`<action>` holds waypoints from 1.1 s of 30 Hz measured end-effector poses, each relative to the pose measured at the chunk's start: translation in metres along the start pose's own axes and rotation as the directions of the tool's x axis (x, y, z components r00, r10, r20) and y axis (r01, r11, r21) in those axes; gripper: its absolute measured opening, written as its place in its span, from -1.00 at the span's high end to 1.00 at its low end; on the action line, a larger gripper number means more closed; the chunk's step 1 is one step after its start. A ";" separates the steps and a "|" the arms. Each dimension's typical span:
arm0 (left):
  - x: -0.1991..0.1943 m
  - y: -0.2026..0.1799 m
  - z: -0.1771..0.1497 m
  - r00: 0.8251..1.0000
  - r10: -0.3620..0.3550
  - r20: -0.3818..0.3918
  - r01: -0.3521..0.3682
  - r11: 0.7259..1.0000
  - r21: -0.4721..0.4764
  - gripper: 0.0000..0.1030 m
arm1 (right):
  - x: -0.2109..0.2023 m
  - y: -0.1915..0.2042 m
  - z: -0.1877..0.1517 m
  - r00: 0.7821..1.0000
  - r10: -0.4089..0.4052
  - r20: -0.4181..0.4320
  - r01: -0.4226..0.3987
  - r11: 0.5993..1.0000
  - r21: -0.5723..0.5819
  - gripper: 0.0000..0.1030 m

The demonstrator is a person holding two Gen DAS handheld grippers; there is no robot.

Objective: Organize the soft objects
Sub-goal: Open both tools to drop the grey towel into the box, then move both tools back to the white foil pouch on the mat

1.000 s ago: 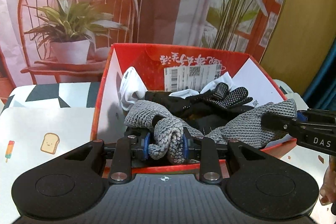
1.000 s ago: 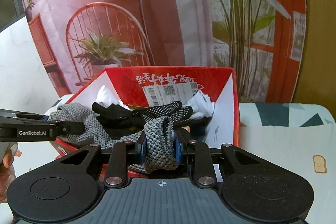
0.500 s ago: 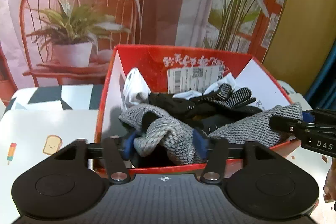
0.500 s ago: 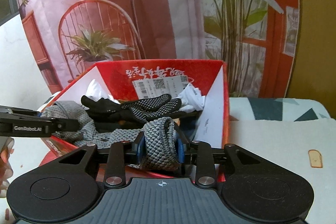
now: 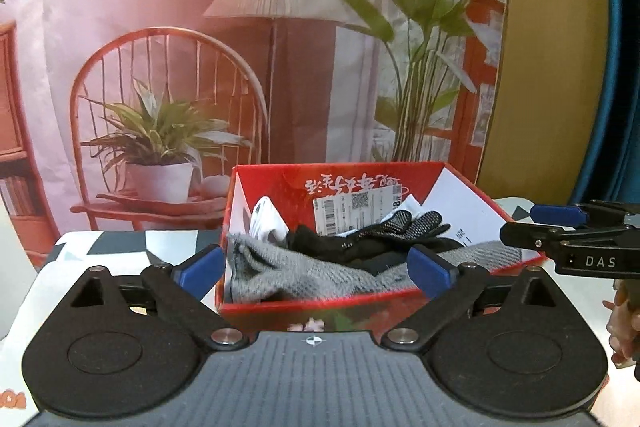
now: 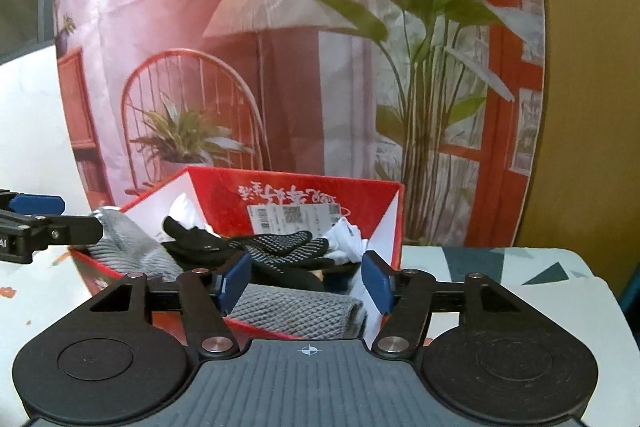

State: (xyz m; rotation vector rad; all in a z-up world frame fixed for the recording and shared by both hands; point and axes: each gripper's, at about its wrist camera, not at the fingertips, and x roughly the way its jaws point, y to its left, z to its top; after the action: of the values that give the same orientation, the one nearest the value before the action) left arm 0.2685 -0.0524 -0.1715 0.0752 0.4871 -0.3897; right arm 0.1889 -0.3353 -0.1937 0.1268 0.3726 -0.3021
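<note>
A grey knitted cloth (image 5: 304, 275) lies across the near side of the red box (image 5: 304, 305), over black dotted gloves (image 5: 384, 231) and a white cloth (image 5: 266, 223). My left gripper (image 5: 315, 273) sits just in front of the box with its jaws opening wide, and its pads are clear of the cloth. The right gripper (image 6: 306, 283) is also opening. The folded end of the grey cloth (image 6: 296, 311) rests on the box rim between its pads, which do not press on it. Each gripper shows at the edge of the other's view (image 5: 532, 223) (image 6: 66, 215).
The box stands on a table (image 6: 500, 267) with a white, patterned cover. A printed backdrop (image 5: 240, 67) of a chair, lamp and plants hangs close behind it. A shipping label (image 5: 356, 207) is stuck on the box's inner back wall. A hand (image 5: 624, 327) shows at the right edge.
Both grippers let go of the grey cloth and their jaws spread apart. Both drew back from the box, and the cloth dropped onto the pile and the front rim.
</note>
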 end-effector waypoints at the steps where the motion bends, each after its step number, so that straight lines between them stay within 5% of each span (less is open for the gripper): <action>1: -0.004 -0.001 -0.003 1.000 0.002 0.000 -0.002 1.000 -0.007 -0.93 | -0.004 0.001 -0.002 1.000 0.005 0.007 -0.005 1.000 0.000 -0.19; 23: -0.028 0.025 -0.098 0.982 0.027 -0.189 -0.069 0.974 -0.217 -0.89 | -0.055 0.013 -0.037 0.997 0.081 0.013 -0.082 0.996 0.043 -0.20; 33: -0.014 0.012 -0.121 0.965 -0.001 -0.262 -0.055 0.976 -0.209 -0.87 | -0.048 0.016 -0.079 0.993 0.081 -0.088 -0.077 0.996 0.047 -0.20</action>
State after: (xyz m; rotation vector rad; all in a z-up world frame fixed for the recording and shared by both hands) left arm 0.2085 -0.0172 -0.2721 -0.0775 0.7854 -0.2990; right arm 0.1244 -0.2936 -0.2481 0.1975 0.4491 -0.2264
